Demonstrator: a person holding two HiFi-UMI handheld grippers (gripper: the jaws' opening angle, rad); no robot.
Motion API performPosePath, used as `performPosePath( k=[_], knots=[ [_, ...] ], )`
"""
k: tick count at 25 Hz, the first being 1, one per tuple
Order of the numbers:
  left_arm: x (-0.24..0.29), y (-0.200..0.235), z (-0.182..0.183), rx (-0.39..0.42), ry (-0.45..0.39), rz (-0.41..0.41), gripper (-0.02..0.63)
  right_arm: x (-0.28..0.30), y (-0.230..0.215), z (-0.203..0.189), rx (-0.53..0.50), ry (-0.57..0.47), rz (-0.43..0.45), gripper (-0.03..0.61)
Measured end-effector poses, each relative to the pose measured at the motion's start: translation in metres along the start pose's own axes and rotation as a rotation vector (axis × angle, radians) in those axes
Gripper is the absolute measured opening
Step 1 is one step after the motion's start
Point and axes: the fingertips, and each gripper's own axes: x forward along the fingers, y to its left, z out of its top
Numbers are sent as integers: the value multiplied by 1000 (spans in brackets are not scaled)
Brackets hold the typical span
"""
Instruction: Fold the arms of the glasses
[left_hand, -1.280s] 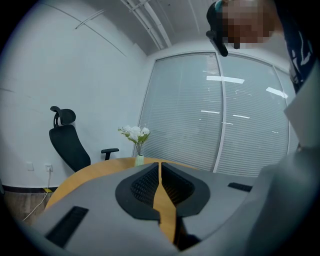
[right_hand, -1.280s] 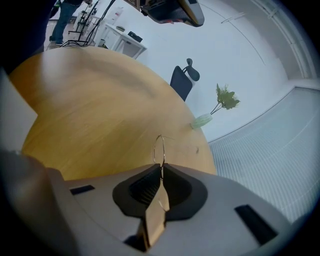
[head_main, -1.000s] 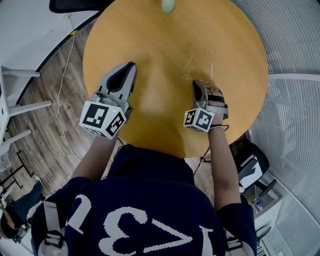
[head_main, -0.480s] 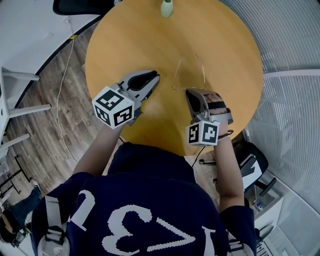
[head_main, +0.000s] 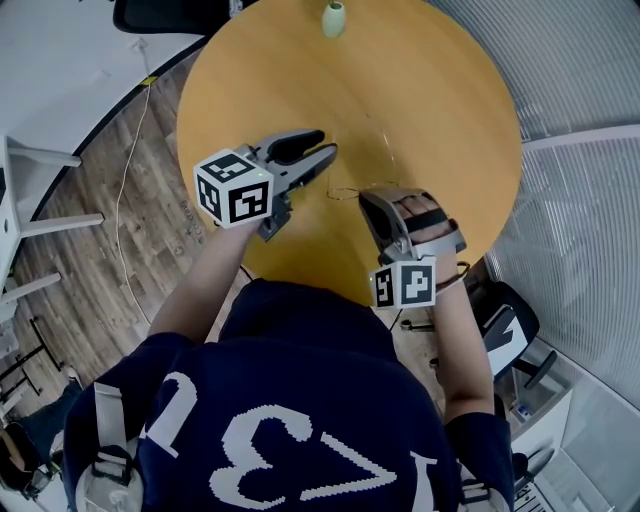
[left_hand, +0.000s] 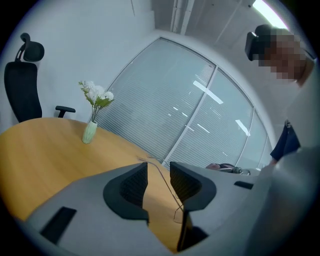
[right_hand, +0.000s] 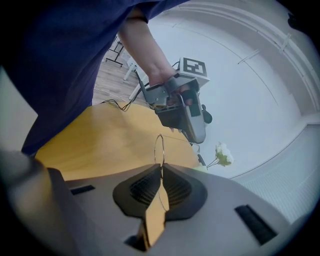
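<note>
The thin wire-framed glasses (head_main: 350, 188) hang just above the round wooden table (head_main: 430, 90), held by my right gripper (head_main: 366, 199). In the right gripper view that gripper (right_hand: 161, 167) is shut on the rim, and one lens ring (right_hand: 159, 149) stands up past the jaws. My left gripper (head_main: 325, 146) sits close on the left of the glasses, pointing at them. Its jaws (left_hand: 159, 167) are opening, and a thin wire arm of the glasses (left_hand: 167, 182) runs through the gap without either pad pressing on it.
A small pale vase with white flowers (head_main: 334, 17) stands at the table's far edge and also shows in the left gripper view (left_hand: 90, 131). A black office chair (left_hand: 22, 85) stands beyond the table. Wooden floor with a cable (head_main: 125, 170) lies to the left.
My left gripper swung right across the table to the glasses and its jaws came apart. My right gripper drew back towards the person and rose, carrying the glasses.
</note>
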Motion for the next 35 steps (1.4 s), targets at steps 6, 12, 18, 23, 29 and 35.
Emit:
performPosePath(
  k=[6, 12, 18, 23, 29, 35],
  knots=[
    [8, -14, -4, 2, 38, -67, 135, -3, 9, 9, -34, -12, 17, 34],
    [21, -47, -23, -13, 135, -212, 135, -8, 12, 16, -55, -21, 22, 34],
    [29, -83, -44, -81, 229, -419, 127, -15, 13, 17, -93, -29, 11, 34],
    [28, -80, -37, -67, 191, -391, 127, -23, 19, 15, -98, -26, 6, 34],
    [33, -25, 11, 96, 37, -95, 143, -27, 25, 12, -95, -24, 30, 34],
    [59, -11, 13, 109, 97, -108, 203, -29, 28, 15, -109, -29, 44, 34]
  ],
)
